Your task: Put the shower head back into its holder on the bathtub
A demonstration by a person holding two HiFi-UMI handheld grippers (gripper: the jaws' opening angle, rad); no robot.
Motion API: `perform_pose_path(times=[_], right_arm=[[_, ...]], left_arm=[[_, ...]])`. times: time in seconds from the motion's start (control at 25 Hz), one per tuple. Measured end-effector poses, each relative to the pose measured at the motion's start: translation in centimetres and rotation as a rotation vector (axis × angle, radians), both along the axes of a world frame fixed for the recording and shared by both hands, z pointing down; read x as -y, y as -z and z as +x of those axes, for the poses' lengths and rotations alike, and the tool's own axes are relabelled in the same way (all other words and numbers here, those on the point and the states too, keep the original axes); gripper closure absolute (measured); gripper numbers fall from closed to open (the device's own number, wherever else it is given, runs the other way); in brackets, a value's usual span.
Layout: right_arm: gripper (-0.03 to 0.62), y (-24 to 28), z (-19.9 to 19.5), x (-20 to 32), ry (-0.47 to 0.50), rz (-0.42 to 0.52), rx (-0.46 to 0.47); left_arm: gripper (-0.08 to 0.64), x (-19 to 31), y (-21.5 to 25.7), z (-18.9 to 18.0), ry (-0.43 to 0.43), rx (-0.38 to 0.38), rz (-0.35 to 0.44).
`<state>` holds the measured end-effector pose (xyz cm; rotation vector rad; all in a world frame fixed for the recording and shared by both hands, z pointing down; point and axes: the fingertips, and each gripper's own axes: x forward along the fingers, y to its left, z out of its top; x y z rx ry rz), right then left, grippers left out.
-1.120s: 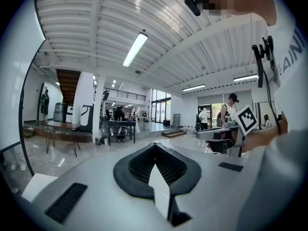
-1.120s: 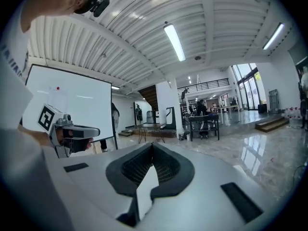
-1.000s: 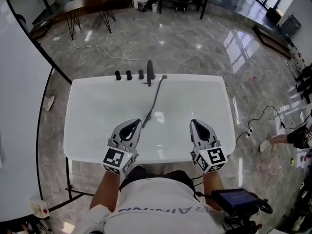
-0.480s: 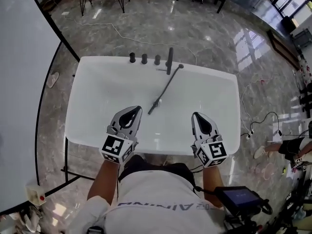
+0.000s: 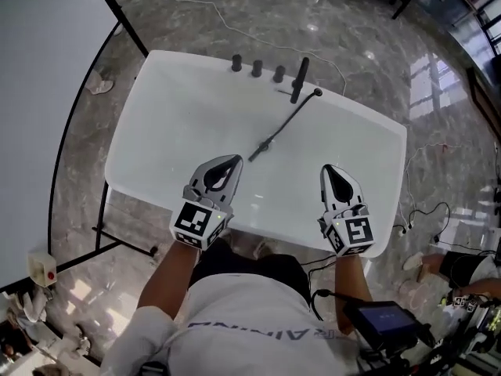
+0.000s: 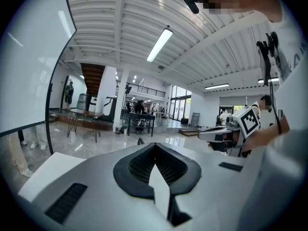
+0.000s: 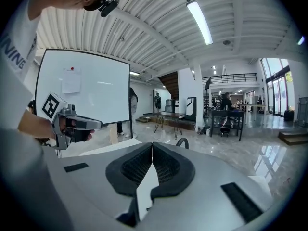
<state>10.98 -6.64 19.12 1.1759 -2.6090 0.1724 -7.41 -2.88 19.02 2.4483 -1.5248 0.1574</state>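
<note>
The black shower head [image 5: 282, 128] lies slantwise inside the white bathtub [image 5: 156, 124], its far end close to the black faucet [image 5: 300, 79] on the far rim. Three black knobs [image 5: 257, 68] stand left of the faucet. My left gripper [image 5: 234, 161] hovers over the tub's near part, shut and empty, a little left of the shower head's near end. Farther right, my right gripper [image 5: 329, 168] is also shut and empty. In the left gripper view the jaws [image 6: 154, 144] meet at the tips. The right gripper view shows the same [image 7: 152, 143].
A large whiteboard [image 5: 39, 92] on a black frame stands left of the tub. Cables [image 5: 427, 202] trail over the marble floor on the right. A tablet-like device [image 5: 383, 319] hangs at the person's waist. Tables and chairs stand far back in the hall.
Both grippers have sunk and now sit over the tub's near rim, still shut. The head view has swung, so the tub now appears tilted and higher in the picture.
</note>
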Motion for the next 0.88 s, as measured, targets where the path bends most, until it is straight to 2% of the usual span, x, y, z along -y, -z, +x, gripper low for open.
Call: perform_pose_path(times=[0.28,0.56,0.76,0.88], right_arm=[[0.581,-9.5,-2.8,6.2,0.094,-0.014,-0.084],[0.581,-22.1,-6.7,9.7,0.198,-0.118,-0.131],[0.581,-32.2,-9.2,12.3,0.219,-0.149,-0.167],[0.581,-37.4,-10.4,13.2,0.221,-0.158,-0.177]], left_arm=[[0.545,4.9,-7.9,-0.5,0.057,-0.009,-0.038],[0.545,7.5,-19.9,-2.7,0.129,-0.018,-0.126],[0.545,9.3,-29.3,-4.9,0.114,0.036,-0.163],[0.545,9.9,-34.3,-6.2,0.105,0.036,-0.196]])
